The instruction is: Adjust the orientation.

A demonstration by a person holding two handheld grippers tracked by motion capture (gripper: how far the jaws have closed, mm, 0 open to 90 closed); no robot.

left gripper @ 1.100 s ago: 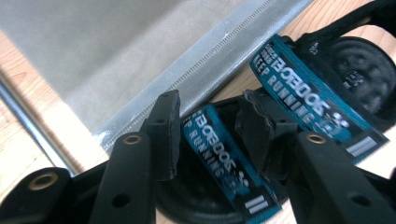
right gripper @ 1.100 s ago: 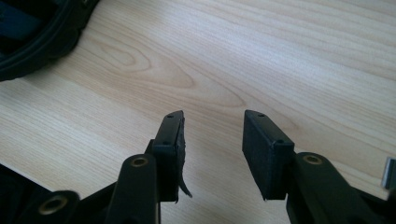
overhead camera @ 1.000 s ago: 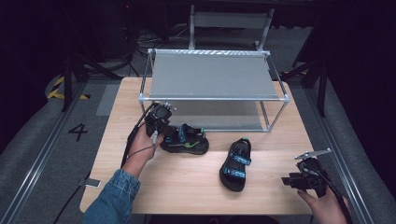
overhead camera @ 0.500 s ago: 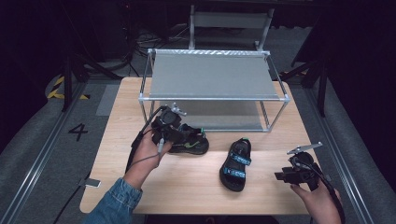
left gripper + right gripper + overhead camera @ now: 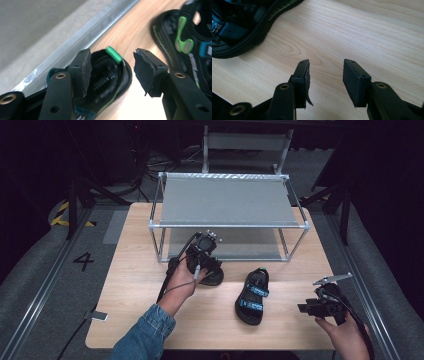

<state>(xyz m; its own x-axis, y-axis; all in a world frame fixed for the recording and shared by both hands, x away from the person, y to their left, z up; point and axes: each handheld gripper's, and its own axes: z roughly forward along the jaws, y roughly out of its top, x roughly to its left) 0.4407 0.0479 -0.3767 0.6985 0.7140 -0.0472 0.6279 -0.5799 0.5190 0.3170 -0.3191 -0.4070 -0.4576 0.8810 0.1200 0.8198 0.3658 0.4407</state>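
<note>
Before the metal rack, both grippers' jaws gape unladen, the left gripper over a sandal.

left arm: denim sleeve, reaching forward from the bottom edge | left hand: wrapped around left gripper, jaws parted, nothing gripped between them | right hand: low at the right edge | right gripper: pointing left, jaws apart, empty
</note>
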